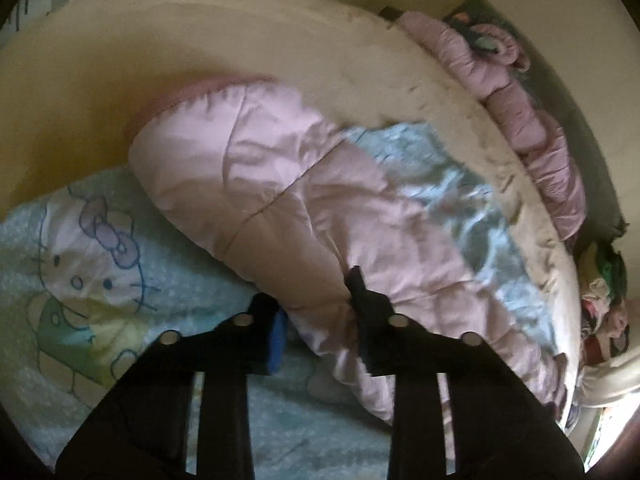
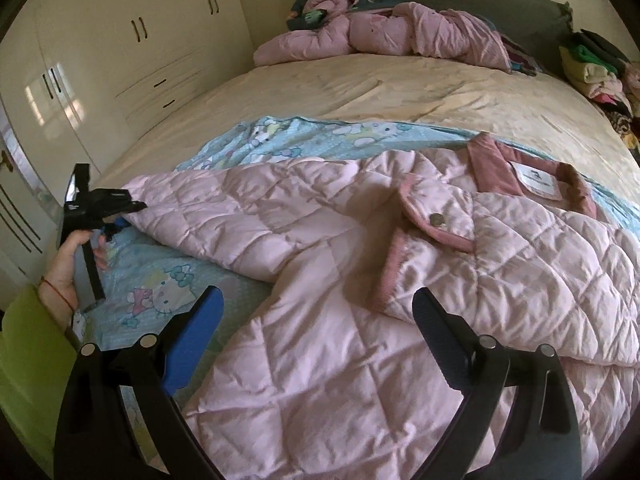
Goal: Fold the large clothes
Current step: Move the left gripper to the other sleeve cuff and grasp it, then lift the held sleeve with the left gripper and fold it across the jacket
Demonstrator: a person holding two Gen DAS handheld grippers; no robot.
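Note:
A pale pink quilted jacket (image 2: 360, 264) lies spread on a light blue cartoon-cat blanket (image 2: 160, 280) on the bed. Its darker pink collar (image 2: 532, 172) points to the far right. My left gripper (image 1: 320, 304) is shut on the end of the jacket's sleeve (image 1: 260, 184); in the right wrist view it (image 2: 120, 208) holds the sleeve end at the left. My right gripper (image 2: 316, 320) is open and empty, just above the jacket's lower front.
A cream bed sheet (image 2: 400, 92) covers the mattress. A second pink jacket (image 2: 380, 28) lies crumpled at the headboard. A pile of clothes (image 2: 600, 72) is at the far right. White wardrobe doors (image 2: 120, 40) stand to the left.

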